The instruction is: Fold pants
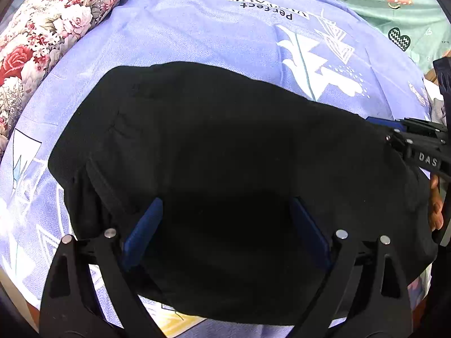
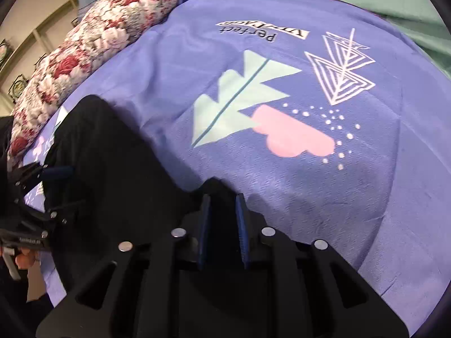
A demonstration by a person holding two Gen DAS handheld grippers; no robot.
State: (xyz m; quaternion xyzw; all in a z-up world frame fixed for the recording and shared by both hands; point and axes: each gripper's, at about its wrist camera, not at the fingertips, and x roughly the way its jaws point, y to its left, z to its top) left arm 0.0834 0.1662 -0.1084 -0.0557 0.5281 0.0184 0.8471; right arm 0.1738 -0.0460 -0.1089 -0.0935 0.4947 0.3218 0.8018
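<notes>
Black pants (image 1: 225, 169) | left gripper (image 1: 225, 231) spread wide above | right gripper (image 2: 222, 219) pinching pants edge, right view only

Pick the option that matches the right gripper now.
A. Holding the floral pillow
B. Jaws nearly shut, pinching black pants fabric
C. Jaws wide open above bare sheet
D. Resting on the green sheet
B: in the right wrist view the right gripper has its blue pads close together with a bunch of the black pants caught between them, over the purple sheet.
</notes>
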